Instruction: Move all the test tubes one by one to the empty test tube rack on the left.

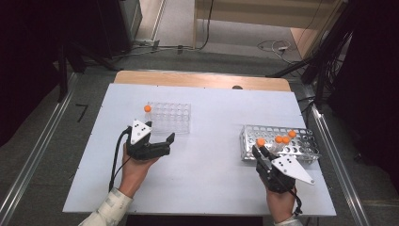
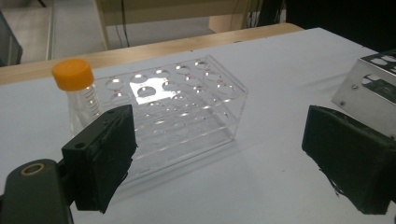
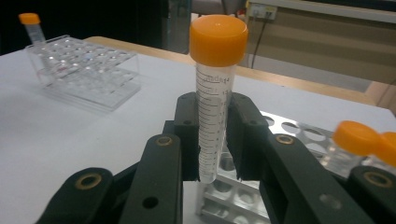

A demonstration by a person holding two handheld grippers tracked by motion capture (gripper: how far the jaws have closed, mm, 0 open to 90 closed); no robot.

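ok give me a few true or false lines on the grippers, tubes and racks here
1. The right gripper is shut on a tube. True.
2. The left gripper holds a tube. False: its jaws stand open with nothing between them.
3. One tube stands in the clear rack. True: an orange-capped one at a corner.
4. The metal rack holds no tubes. False: three orange-capped tubes stand in it.

Graduation numerals "14", "13" on tube
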